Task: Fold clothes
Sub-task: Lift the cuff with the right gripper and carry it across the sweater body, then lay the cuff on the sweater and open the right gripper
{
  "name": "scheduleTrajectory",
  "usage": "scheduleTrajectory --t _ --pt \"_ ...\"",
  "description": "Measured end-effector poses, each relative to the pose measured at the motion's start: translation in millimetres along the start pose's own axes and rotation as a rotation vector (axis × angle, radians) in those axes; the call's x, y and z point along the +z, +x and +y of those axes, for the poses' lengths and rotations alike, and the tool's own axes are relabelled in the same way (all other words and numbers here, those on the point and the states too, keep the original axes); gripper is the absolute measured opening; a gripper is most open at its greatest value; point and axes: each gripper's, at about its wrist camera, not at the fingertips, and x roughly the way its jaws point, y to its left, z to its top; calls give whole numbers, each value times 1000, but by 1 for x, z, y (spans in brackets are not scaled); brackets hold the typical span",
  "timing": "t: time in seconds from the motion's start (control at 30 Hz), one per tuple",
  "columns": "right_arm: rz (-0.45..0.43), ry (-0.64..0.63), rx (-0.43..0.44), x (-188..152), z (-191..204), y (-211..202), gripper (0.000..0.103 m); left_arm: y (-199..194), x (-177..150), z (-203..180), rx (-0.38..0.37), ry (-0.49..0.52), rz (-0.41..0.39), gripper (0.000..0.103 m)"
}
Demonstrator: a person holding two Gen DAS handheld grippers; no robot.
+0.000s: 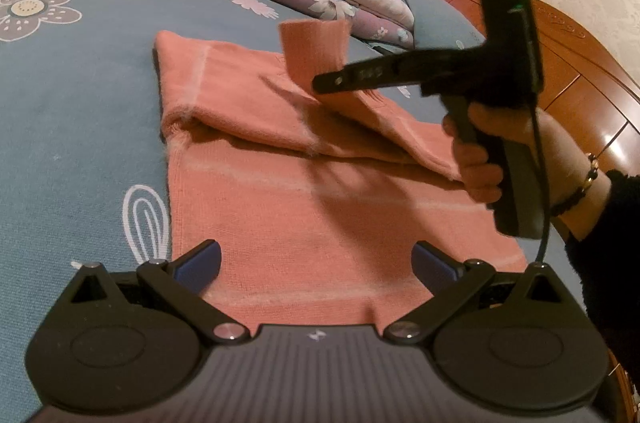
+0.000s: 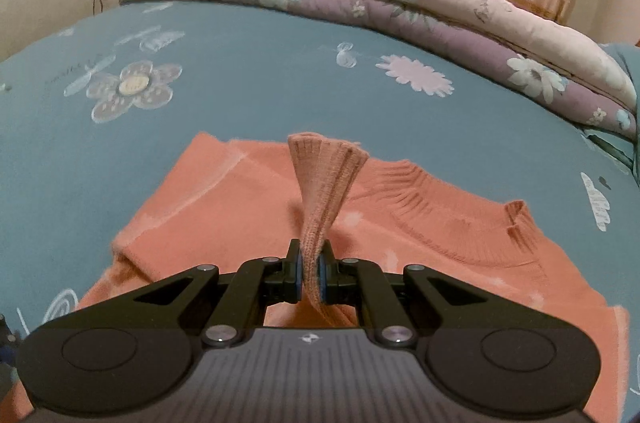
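Pinching the ribbed cuff [image 2: 320,191] of the salmon knit sweater [image 1: 304,223] with my right gripper [image 2: 310,273] | sweater mid-frame on blue floral bed [image 1: 72,127] | left gripper [image 1: 316,263] fingers spread above its hem.

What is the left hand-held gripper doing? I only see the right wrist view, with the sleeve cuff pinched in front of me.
Observer: The left hand-held gripper is open and holds nothing, above the sweater's near edge.
Operator: Is the other sleeve folded?
Observer: Yes, a sleeve already lies folded across the body.
Operator: Anything to my right?
Observer: A wooden bed frame stands behind the hand holding the right hand-held gripper, which is shut on the sleeve cuff.
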Motion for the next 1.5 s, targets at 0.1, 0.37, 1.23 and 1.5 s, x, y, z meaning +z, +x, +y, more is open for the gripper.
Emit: scheduleTrajectory --t 0.1,0.37,1.23,1.5 --pt "20 -27 -7 -6 8 8 10 0 0 -1 4 6 0 101" --pt "25 -45 -34 -5 16 14 10 1 -1 -3 7 14 1 101" --pt "11 225 -129 -40 -113 -144 69 10 -7 -8 32 67 2 101" --pt "-198 703 -179 -137 -218 -174 19 12 -8 -6 26 64 -17 102"
